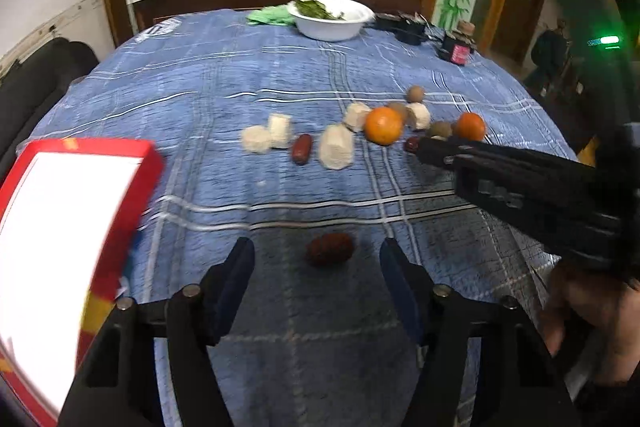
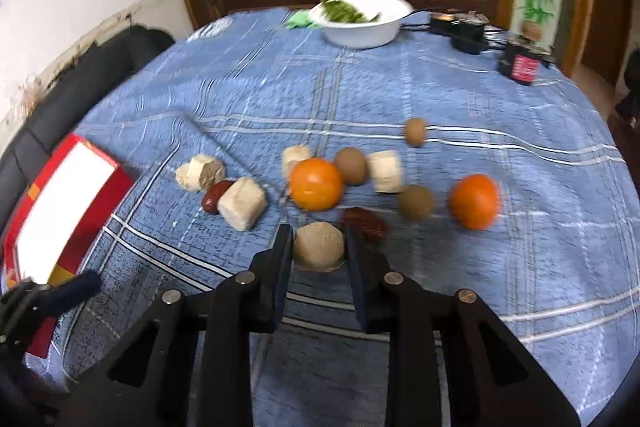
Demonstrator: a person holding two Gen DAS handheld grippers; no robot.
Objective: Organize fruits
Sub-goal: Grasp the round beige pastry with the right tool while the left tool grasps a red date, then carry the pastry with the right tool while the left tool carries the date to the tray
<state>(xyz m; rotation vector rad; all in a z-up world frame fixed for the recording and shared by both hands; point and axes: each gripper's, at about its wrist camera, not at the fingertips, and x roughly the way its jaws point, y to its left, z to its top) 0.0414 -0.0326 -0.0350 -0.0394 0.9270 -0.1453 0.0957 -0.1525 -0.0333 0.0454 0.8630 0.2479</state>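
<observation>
Right claw (image 2: pixel 318 241) level, fingers flanking beige chunk (image 2: pixel 319 246).

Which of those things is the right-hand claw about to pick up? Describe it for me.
On the blue checked tablecloth, find the row of fruits and pale chunks. The beige chunk sits nearest the camera, between the right gripper fingers. Unlike its blocky neighbours, it looks rounded and lies apart, beside a dark red date.
</observation>
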